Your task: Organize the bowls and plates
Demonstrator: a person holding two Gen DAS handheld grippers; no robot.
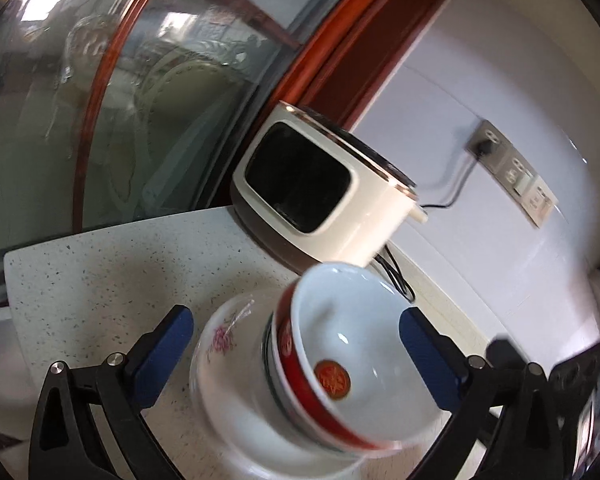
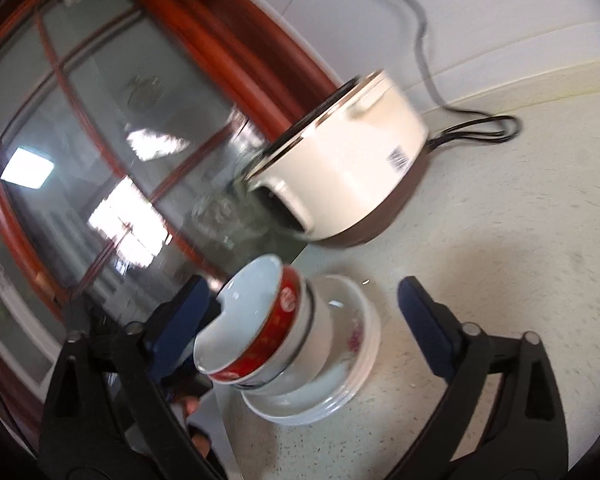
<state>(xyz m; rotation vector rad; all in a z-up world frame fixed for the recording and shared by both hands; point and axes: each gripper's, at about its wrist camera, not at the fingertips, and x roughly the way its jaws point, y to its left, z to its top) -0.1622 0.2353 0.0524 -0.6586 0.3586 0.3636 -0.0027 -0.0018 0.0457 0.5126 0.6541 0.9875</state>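
On the speckled counter (image 2: pixel 500 280) the red-banded bowl (image 2: pixel 276 320) leans atop nested bowls on stacked plates (image 2: pixel 340 392), and with both the left gripper (image 1: pixel 296 356) and right gripper (image 2: pixel 304 328) spread wide, gripping nothing, a nudge could topple it.

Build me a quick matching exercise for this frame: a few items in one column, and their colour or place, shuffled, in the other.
Items:
1. top bowl
2. plates
3. cooker
4. cord

Descriptions:
A. black, looped on the counter by the wall
B. cream body, brown base
C. red band outside, white inside
D. white with a pink flower print, under the bowls

Pairs: 1-C, 2-D, 3-B, 4-A
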